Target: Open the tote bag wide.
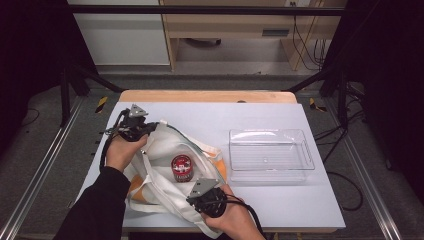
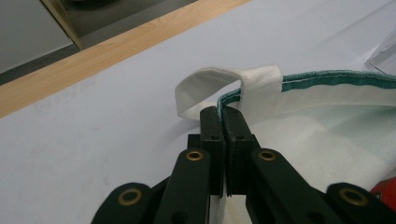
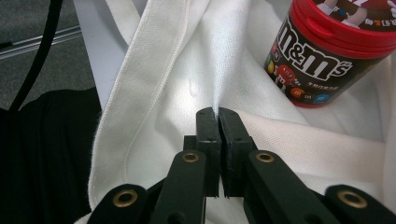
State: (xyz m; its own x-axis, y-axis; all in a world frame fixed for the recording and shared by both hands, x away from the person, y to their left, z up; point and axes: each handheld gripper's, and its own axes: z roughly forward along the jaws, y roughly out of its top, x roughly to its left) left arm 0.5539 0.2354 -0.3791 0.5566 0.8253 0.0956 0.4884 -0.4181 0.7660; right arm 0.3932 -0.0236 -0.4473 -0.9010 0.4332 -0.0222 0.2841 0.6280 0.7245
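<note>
**Two pinches on thin cloth, one can free to topple**

While we look down from the high view, the white tote bag (image 1: 165, 165) lies slumped on the tabletop (image 1: 260, 210), its mouth spread between our two hands. The left tool (image 1: 145, 126) holds the far rim, the right tool (image 1: 206, 192) the near edge, and the red candy can (image 1: 182, 167) stands upright inside, touching neither tool. A clear tray (image 1: 270, 155) sits apart to the right. Should either hand pull unevenly, we judge the cloth under the can could tilt it over.

In the left gripper view, the left tool (image 2: 223, 114) is pressed together on the green-trimmed rim (image 2: 322, 79) just beside the handle loop (image 2: 219, 84) — only the jaw tips bite, so a tug could slip the hem out.

In the right gripper view, the right tool (image 3: 217, 114) pinches a fold of white cloth (image 3: 205, 60), the can (image 3: 322, 51) near it. That fold is thin — it may slide free, and the mouth would sag shut.
</note>
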